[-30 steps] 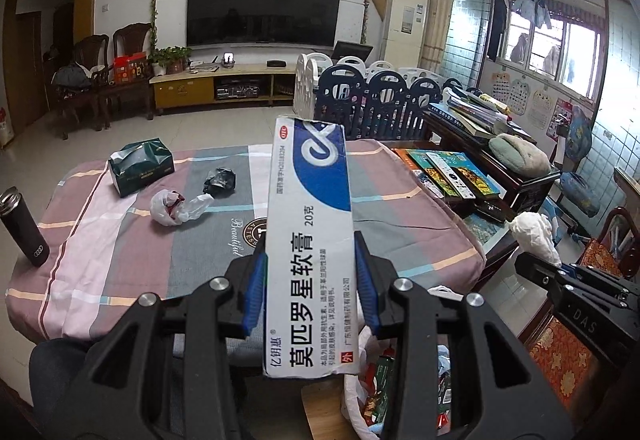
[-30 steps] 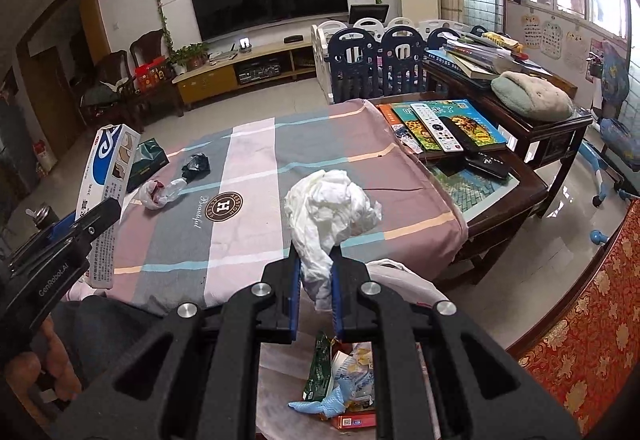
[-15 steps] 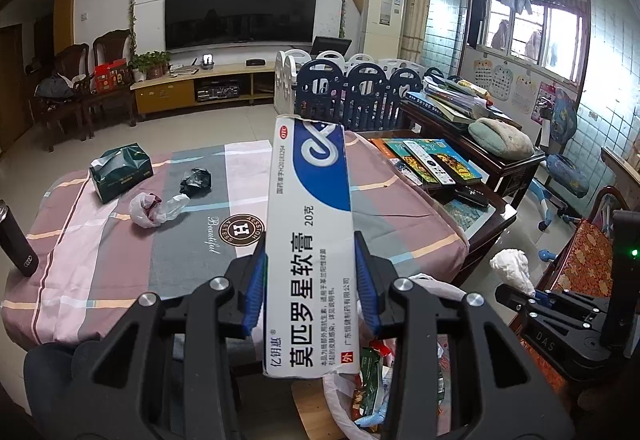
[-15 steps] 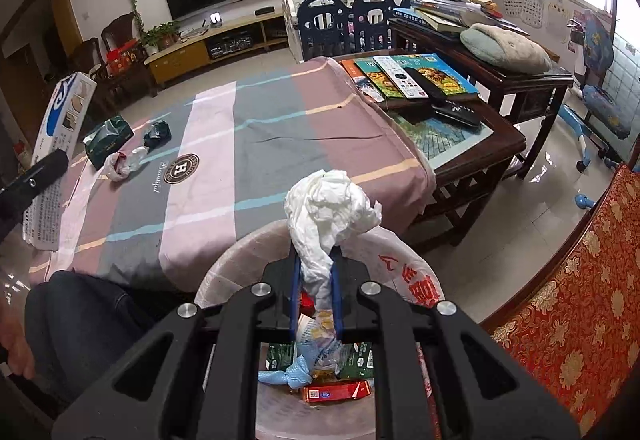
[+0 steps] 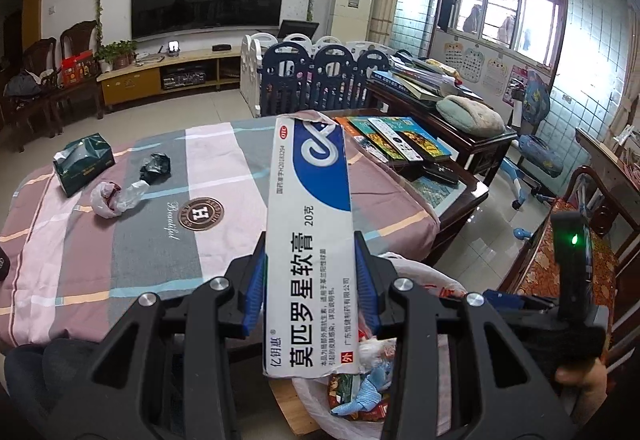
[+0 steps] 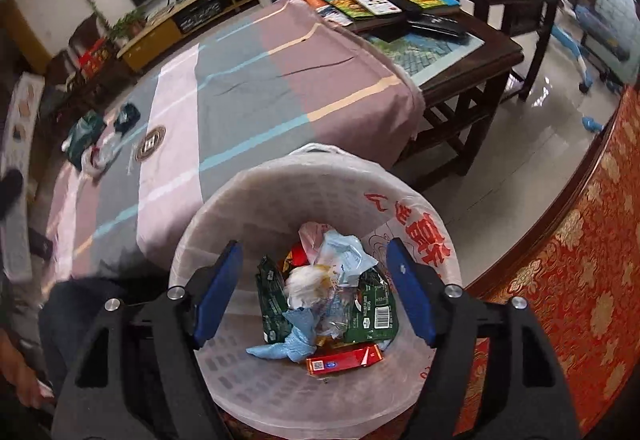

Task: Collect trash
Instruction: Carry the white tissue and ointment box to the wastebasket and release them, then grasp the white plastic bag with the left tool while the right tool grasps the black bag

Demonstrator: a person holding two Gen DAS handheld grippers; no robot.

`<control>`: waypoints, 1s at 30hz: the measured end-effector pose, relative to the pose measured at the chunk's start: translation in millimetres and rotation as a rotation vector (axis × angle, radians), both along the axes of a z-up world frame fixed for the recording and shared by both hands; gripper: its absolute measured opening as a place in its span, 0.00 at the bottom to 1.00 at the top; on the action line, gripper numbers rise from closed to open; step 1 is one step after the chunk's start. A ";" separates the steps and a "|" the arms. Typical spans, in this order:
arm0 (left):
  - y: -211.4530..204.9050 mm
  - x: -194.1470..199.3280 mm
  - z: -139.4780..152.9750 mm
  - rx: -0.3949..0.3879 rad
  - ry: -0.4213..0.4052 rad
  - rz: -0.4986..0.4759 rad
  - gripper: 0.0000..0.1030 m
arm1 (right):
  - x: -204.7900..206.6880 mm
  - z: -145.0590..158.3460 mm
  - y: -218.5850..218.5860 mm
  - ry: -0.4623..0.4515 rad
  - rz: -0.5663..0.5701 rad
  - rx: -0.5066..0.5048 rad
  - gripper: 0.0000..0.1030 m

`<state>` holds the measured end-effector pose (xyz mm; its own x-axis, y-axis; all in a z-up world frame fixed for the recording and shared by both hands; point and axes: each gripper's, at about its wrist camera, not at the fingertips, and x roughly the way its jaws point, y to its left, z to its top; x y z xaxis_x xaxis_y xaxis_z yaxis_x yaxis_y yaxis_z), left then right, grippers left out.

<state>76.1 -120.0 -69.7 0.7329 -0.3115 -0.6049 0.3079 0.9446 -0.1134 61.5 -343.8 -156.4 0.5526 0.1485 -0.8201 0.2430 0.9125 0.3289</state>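
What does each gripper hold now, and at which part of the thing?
The left gripper holds a long white-and-blue cardboard ointment box by its two long sides, near the lower end. The right gripper holds nothing; its jaws are opening above the lined wastebasket.

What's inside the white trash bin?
The white bag-lined trash bin holds green snack wrappers, a red carton, blue crumpled paper and white tissue. Anything underneath is covered.

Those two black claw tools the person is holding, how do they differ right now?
The left gripper is clamped on a long white-and-blue ointment box; the right gripper holds nothing. The left's jaws stand narrow against the box, over the table edge; the right's are opening wide, directly above the lined trash bin. Both have black arms with blue pads.
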 end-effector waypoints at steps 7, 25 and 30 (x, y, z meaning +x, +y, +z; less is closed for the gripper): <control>-52.4 14.2 -53.2 -0.024 0.195 -0.282 0.41 | -12.9 28.3 -45.3 -0.109 -0.214 0.044 0.72; 209.4 201.9 -112.4 -0.059 0.257 0.626 0.82 | 43.7 0.8 6.4 -0.022 -0.103 0.000 0.73; 273.4 249.7 -112.4 -0.026 0.223 0.743 0.88 | 70.0 -7.2 32.1 0.014 -0.060 0.024 0.73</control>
